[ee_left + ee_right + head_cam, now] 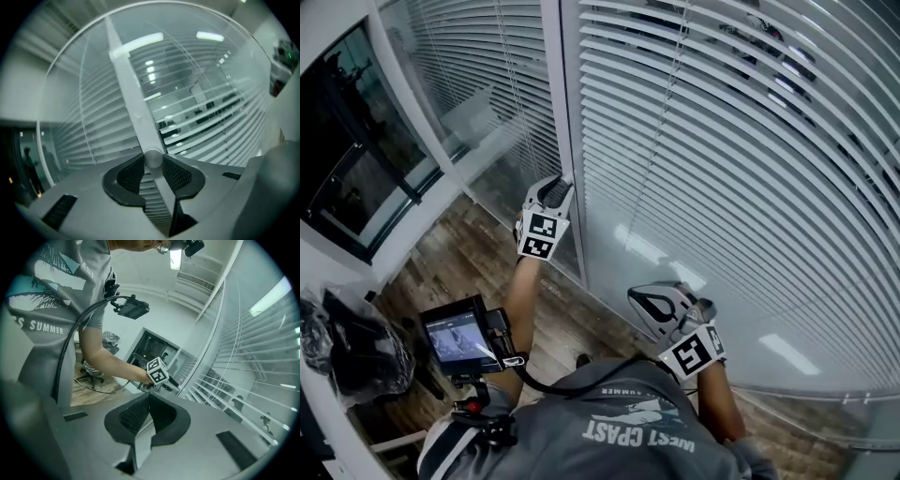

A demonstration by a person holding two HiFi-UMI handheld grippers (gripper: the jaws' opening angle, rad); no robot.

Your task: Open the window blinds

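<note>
White slatted blinds [722,141] hang behind glass on both sides of a pale upright frame post [565,103]. A small round silver knob [153,158] sticks out of that post [133,98]. My left gripper [153,165] points at the post, and its two dark pads rest against the knob's sides, closed on it. In the head view the left gripper [562,180] touches the post at arm's length. My right gripper [642,298] hangs lower, close to the glass, shut with nothing in it [149,397].
A dark window panel [356,159] stands at the far left. Wood floor [459,262] runs along the glass wall. A small monitor [455,337] on a rig sits at the person's chest, and dark bags [347,352] lie at the lower left.
</note>
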